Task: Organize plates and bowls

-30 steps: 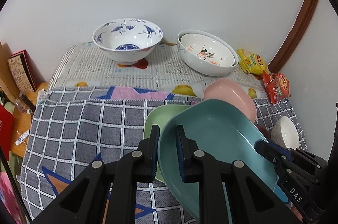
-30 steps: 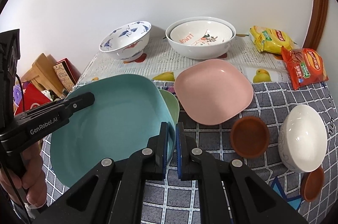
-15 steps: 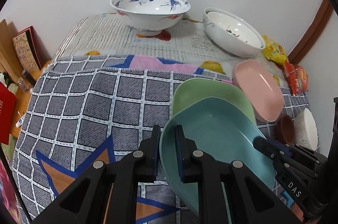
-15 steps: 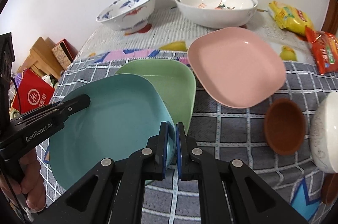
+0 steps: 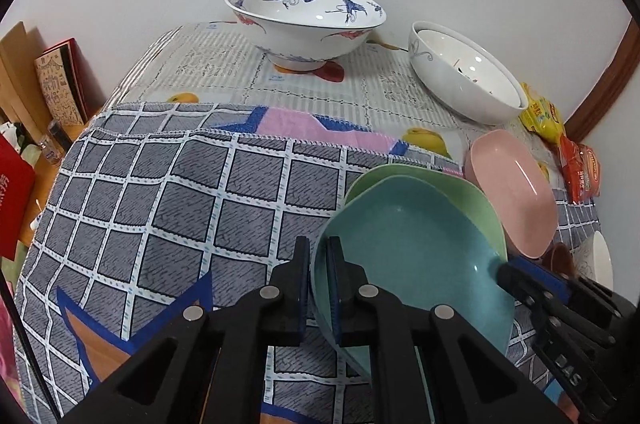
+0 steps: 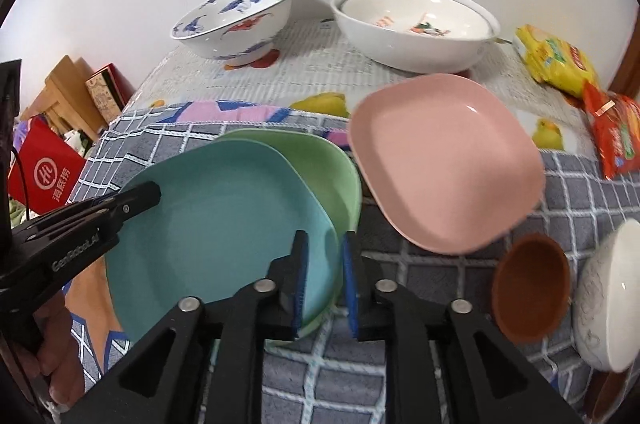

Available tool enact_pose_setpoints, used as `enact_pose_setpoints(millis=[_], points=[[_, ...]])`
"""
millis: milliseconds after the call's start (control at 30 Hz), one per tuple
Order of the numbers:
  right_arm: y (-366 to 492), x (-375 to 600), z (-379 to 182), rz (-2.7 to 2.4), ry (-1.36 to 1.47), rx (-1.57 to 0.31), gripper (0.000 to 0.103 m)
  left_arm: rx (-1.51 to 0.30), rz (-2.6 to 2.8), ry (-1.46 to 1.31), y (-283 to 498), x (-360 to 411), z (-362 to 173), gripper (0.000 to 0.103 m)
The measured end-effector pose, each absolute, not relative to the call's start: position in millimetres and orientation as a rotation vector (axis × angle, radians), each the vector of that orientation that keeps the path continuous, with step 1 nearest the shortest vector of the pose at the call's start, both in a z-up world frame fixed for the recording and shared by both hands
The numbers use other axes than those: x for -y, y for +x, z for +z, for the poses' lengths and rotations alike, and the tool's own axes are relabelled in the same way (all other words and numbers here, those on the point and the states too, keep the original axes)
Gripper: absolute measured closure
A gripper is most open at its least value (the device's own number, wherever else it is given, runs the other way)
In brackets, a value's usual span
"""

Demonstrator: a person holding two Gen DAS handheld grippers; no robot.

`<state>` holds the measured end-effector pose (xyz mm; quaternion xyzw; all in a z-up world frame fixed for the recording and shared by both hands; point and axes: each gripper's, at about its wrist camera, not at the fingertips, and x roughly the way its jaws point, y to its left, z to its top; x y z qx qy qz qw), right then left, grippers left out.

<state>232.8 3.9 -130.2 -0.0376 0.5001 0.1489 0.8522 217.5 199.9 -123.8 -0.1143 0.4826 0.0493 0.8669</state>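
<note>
A teal plate (image 5: pixel 412 252) rests slightly tilted on a light green plate (image 5: pixel 464 191), over the grey checked cloth (image 5: pixel 160 203). My left gripper (image 5: pixel 318 284) is shut on the teal plate's near left rim. In the right wrist view the teal plate (image 6: pixel 224 224) covers most of the green plate (image 6: pixel 324 163). My right gripper (image 6: pixel 325 280) straddles both rims at their right side; its jaws are opening and a gap shows beside the pads. A pink plate (image 6: pixel 440 159) lies right of the stack. The left gripper (image 6: pixel 154 191) shows at the teal plate's far left.
A blue-and-white crane bowl (image 5: pixel 304 19) and two nested white bowls (image 5: pixel 468 75) stand at the back near the wall. A small brown bowl (image 6: pixel 528 288) and a white bowl (image 6: pixel 608 296) sit at right. Snack packets (image 6: pixel 556 59) lie back right. A red bag (image 6: pixel 44 171) stands off the table's left edge.
Both grippers have come down with the teal plate, which now sits on the green plate. The right gripper's jaws have parted from the rim; the left stays clamped.
</note>
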Motion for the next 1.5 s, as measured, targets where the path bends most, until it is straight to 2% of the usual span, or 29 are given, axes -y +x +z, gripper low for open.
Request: enact_pose_setpoints(millis=[100, 367, 433, 567, 767, 900, 1000, 1067, 1200, 1500], points=[[221.4, 9.2, -126.7, 0.305, -0.041, -1.056, 0.076, -1.017, 0.107, -0.245, 215.1, -197.2, -126.1, 0.094], [210.0, 12.2, -129.0, 0.332, 0.05, -1.092, 0.077, -1.041, 0.06, -0.212, 207.8, -185.3, -129.1, 0.091], [213.2, 8.3, -131.5, 0.295, 0.027, -1.082, 0.087, -1.04, 0.044, -0.197, 204.8, -183.9, -128.6, 0.088], [222.8, 8.3, -132.3, 0.27, 0.025, -1.054, 0.092, -1.034, 0.007, -0.186, 202.5, -183.6, -128.1, 0.084], [244.0, 4.9, -123.4, 0.269, 0.002, -1.007, 0.098, -1.018, -0.004, -0.155, 208.1, -178.2, -123.7, 0.069], [251.4, 6.0, -116.1, 0.265, -0.036, -0.987, 0.097, -1.013, 0.006, -0.15, 209.7, -178.5, -121.3, 0.067], [248.2, 18.5, -109.5, 0.264, -0.031, -0.97, 0.096, -1.011, 0.007, -0.156, 210.5, -177.7, -118.5, 0.061], [249.4, 26.8, -106.8, 0.257, -0.03, -0.969, 0.091, -1.006, 0.01, -0.15, 211.5, -175.2, -115.8, 0.061], [251.7, 51.7, -100.6, 0.23, -0.017, -0.958, 0.075, -0.992, 0.001, -0.126, 215.2, -162.5, -105.2, 0.061], [270.6, 101.0, -79.5, 0.159, -0.04, -0.939, 0.071, -0.964, -0.004, -0.086, 241.7, -123.8, -80.2, 0.058]])
